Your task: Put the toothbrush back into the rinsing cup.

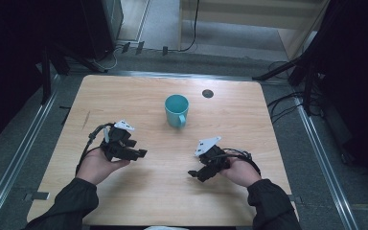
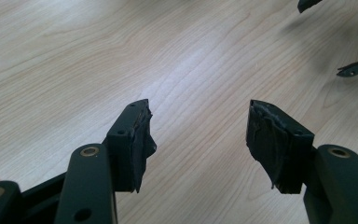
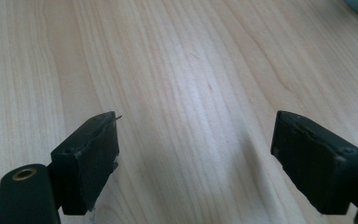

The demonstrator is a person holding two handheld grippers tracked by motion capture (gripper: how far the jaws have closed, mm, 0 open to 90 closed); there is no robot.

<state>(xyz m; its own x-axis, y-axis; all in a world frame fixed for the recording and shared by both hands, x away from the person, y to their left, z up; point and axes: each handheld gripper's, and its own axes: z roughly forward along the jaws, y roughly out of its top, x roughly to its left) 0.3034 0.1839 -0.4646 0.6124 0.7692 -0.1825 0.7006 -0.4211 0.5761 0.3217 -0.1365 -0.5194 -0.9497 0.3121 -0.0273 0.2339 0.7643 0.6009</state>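
High view had you with loads of bare worktop [image 1: 249, 124] around both hands, edges well off. Your left gripper [image 1: 141, 153] and right gripper [image 1: 191, 173] were both spread, holding nothing. The teal mug [image 1: 177, 110] stood upright beyond them, roughly between, well apart.

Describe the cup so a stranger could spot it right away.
Start at the wooden table. The cup stands upright near the middle of its far half, beyond both grippers. It is teal with a handle facing the person, unlike the small dark disc behind it.
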